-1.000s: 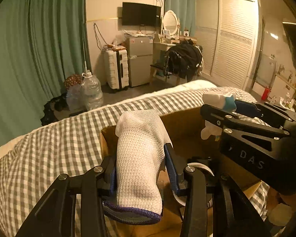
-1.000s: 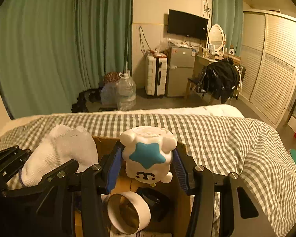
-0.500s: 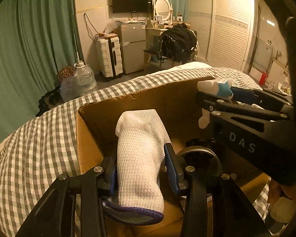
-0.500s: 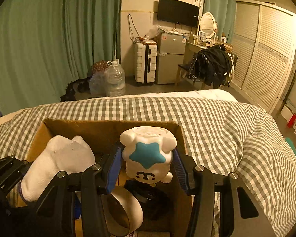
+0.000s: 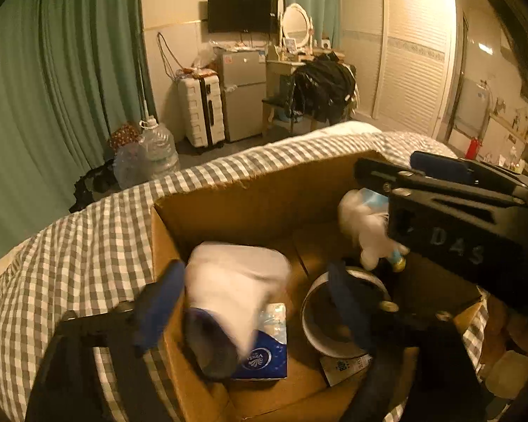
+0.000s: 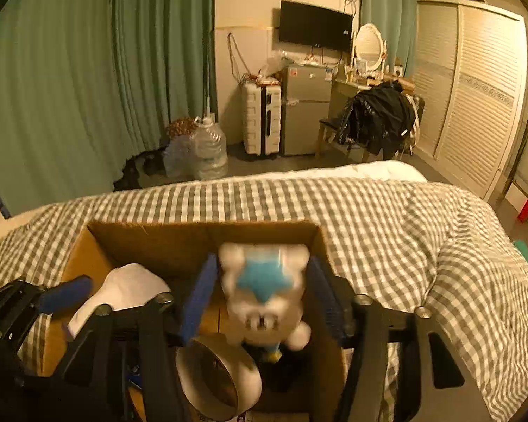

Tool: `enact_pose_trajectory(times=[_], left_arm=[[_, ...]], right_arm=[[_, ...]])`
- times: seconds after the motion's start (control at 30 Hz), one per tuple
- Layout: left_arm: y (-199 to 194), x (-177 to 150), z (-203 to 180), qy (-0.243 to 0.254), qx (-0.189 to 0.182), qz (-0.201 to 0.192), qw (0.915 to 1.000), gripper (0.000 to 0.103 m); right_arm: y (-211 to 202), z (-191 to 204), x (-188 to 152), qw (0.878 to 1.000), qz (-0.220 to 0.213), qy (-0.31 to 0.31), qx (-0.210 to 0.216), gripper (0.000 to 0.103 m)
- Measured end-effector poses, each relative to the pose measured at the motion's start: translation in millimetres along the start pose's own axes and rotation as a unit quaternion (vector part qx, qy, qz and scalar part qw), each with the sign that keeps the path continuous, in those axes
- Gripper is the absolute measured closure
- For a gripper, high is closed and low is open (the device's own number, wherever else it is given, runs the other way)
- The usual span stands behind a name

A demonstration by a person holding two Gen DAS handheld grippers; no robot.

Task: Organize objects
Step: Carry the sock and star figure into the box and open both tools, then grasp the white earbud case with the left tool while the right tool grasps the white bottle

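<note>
Two handheld grippers reach over an open cardboard box [image 6: 151, 242] that sits on a bed covered in a grey and white checked duvet [image 6: 387, 225]. In the left wrist view, the left gripper [image 5: 253, 302] fills the 6 o'clock edge; its blue-padded jaws are opening and stand clear of a blurred white knitted sock [image 5: 236, 281] with a dark blue cuff, which lies between them without touching either pad. The sock lies over a blue tissue pack [image 5: 264, 351] on the box floor, and a white tape roll [image 5: 338, 320] sits just beside it toward 3 o'clock. In the right wrist view, the right gripper [image 6: 264, 302] also enters from 6 o'clock; its jaws are opening too, with a blurred white plush toy [image 6: 264, 295] bearing a blue star between them, a narrow gap showing on each side. The toy hangs inside the box, above the tape roll. Beyond the bed, toward 12 o'clock, stand clear water jugs [image 6: 207, 151], a white suitcase [image 6: 262, 119], a small grey fridge [image 6: 304, 109] under a wall television [image 6: 315, 31], and a chair draped with a black jacket [image 6: 380, 116]. Green curtains [image 6: 88, 81] hang at 10 o'clock, and a louvred wardrobe [image 6: 475, 95] stands at 2 o'clock.
</note>
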State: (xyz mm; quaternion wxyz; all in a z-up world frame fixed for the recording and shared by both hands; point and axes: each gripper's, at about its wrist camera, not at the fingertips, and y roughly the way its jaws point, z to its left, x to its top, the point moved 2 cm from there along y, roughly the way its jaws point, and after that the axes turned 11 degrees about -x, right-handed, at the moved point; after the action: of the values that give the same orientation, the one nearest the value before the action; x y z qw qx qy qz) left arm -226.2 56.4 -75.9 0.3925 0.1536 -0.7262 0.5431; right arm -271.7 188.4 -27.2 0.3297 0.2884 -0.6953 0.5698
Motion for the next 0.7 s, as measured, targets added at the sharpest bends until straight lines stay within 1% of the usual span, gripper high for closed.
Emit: enact_pose_trajectory(times=[0.17, 0.3, 0.4, 0.47, 0.57, 0.7], left_arm=[[-16, 0, -3, 0.0, 0.005, -0.005, 1.0, 0.013], [-46, 0, -11, 0.007, 0.005, -0.014, 0.9999, 0.013], [-77, 9, -20, 0.014, 0.018, -0.029, 0.9993, 0.013], [-101, 12, -25, 0.014, 0.017, -0.041, 0.9989, 0.013], [-133, 15, -35, 0.023, 0.025, -0.048, 0.9983, 0.012], [-177, 11, -48, 0.03, 0.044, -0.059, 0.9968, 0.006]], right_arm=[[-28, -11, 6, 1.0, -0.022, 0.015, 0.005, 0.039], [-64, -20, 14, 0.999, -0.04, 0.025, 0.008, 0.038], [-96, -24, 18, 0.998, -0.053, 0.022, 0.001, 0.038], [-119, -28, 21, 0.998, -0.063, 0.02, -0.003, 0.038], [-156, -33, 26, 0.996, -0.08, 0.02, -0.014, 0.038], [-203, -50, 29, 0.996, -0.082, 0.028, -0.016, 0.038]])
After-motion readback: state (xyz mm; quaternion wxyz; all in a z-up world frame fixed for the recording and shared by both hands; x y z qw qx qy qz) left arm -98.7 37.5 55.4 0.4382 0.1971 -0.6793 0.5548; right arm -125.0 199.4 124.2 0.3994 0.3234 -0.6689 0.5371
